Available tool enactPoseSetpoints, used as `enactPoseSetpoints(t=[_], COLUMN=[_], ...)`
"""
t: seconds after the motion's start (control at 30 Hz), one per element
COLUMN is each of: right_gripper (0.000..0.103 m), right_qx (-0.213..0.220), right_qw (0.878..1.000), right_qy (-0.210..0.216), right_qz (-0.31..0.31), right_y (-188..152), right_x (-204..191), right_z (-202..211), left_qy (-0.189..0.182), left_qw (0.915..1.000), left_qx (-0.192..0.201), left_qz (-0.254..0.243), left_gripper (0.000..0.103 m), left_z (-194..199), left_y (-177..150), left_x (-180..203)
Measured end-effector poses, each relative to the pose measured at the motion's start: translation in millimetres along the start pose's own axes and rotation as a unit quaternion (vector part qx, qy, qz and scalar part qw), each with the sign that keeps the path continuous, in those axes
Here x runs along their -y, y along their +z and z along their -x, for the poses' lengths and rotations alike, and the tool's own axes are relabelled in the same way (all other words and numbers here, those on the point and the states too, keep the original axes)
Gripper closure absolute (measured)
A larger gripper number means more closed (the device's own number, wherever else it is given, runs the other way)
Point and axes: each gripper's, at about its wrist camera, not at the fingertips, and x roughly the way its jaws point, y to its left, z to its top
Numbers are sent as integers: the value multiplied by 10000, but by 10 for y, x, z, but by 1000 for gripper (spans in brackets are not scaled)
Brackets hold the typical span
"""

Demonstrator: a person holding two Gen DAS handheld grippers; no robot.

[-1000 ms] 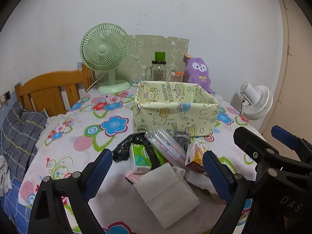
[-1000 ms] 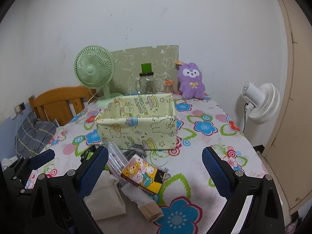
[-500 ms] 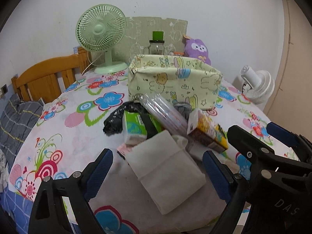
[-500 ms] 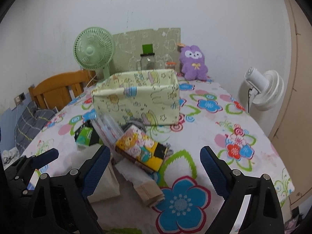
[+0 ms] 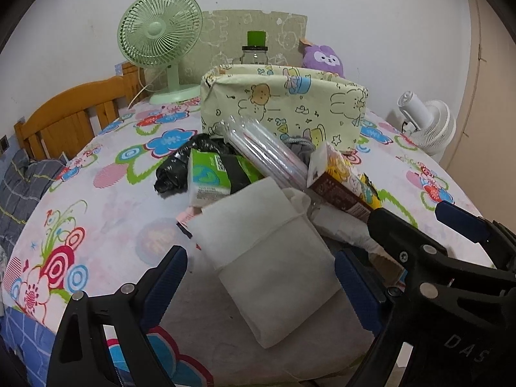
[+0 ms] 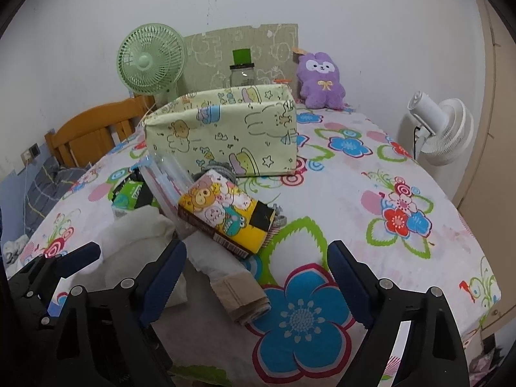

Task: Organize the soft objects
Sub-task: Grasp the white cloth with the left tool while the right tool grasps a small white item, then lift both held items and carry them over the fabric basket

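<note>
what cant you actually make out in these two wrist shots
- Inside of the fabric box: both views look at its side walls; contents cannot be told.
- Grey item at the box's foot: mostly hidden by the cartoon tissue pack.
- Small pink-edged thing: left wrist view, covered by the white folded cloth.
- Jar: lower part hidden behind the box.
- Print on the green tissue pack: too small to read.

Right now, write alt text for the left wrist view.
The open left gripper frames a folded white cloth at the front of a pile of tissue packs and a black bag on a floral tablecloth. Behind stand a pale yellow cartoon-print fabric box and a green fan; the right gripper enters lower right.
</note>
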Motion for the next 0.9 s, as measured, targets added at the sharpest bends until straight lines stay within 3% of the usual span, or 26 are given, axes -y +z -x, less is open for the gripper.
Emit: enactPoseSetpoints(t=[0.33, 0.53, 0.77, 0.9], right_gripper=[18, 39, 75, 83], right_qx=[-277, -339, -390, -419], right_qw=[9995, 9993, 9983, 9977], right_qy=[104, 150, 438, 523], right_qz=[-100, -57, 58, 79], right_y=[-55, -83, -88, -74], right_x=[-12, -76, -198, -227], right_z=[-132, -173, -164, -182], left_qy=[-176, -230, -286, -322], left_qw=[9998, 9995, 9990, 9989], left_qx=[-7, 15, 48, 50], left_qz=[-111, -235, -345, -348], left_gripper=[42, 57, 69, 74], left_z=[-7, 5, 26, 38], left_y=[-55, -68, -75, -77], left_x=[69, 122, 177, 173])
